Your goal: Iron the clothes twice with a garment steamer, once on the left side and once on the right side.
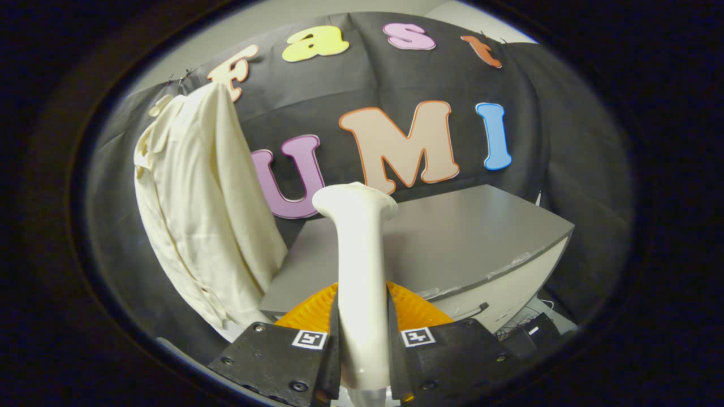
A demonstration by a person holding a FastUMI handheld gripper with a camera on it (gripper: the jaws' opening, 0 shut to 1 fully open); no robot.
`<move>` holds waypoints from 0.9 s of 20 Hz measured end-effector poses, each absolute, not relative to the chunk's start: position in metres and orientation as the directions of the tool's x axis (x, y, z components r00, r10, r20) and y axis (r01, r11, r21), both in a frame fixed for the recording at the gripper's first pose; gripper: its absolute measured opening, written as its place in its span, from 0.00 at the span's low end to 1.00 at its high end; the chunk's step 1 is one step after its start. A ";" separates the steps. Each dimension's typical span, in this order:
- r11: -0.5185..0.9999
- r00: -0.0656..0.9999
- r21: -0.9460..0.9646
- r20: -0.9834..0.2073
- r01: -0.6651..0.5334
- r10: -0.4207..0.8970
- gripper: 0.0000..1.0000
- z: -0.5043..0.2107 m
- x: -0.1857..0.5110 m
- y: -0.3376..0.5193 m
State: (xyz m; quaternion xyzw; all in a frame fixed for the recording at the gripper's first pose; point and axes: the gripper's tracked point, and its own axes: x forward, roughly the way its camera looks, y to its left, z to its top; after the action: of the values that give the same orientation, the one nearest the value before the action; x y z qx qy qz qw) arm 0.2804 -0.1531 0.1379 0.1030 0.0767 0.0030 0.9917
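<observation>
Gripper view: the gripper (362, 345) has its two fingers (283, 356) clamped on the handle of a cream-white garment steamer (359, 265), one finger pressing each side. The steamer stands upright between the fingers and rises well beyond them, its wider head at the top tipped slightly toward the right. Just behind the handle, between the fingers, sits a ribbed part of the gripper. A pale cream shirt (198, 209) hangs to the left of the steamer against the black cloth wall (565, 169), its collar up near the top and its hem falling down close to the left finger. The steamer's head is apart from the shirt, with a gap between them. Beyond the fingers and to the right stands a grey desk (469, 237), its top bare where visible. Some dark cables (526, 325) lie low beside the desk's right end.
</observation>
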 end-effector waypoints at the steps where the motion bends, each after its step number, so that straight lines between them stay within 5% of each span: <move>1: 0.978 0.991 0.210 -0.136 0.016 0.013 0.34 0.145 0.264 -0.137; 9: 0.985 0.998 0.158 -0.032 0.064 -0.059 0.33 0.175 0.155 -0.010; 18: 0.982 0.999 0.184 -0.014 -0.034 0.037 0.33 0.180 0.099 0.097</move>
State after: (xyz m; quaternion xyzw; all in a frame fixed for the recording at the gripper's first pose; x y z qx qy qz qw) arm 0.0991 0.0966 0.1804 0.0924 0.0085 0.0177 0.9955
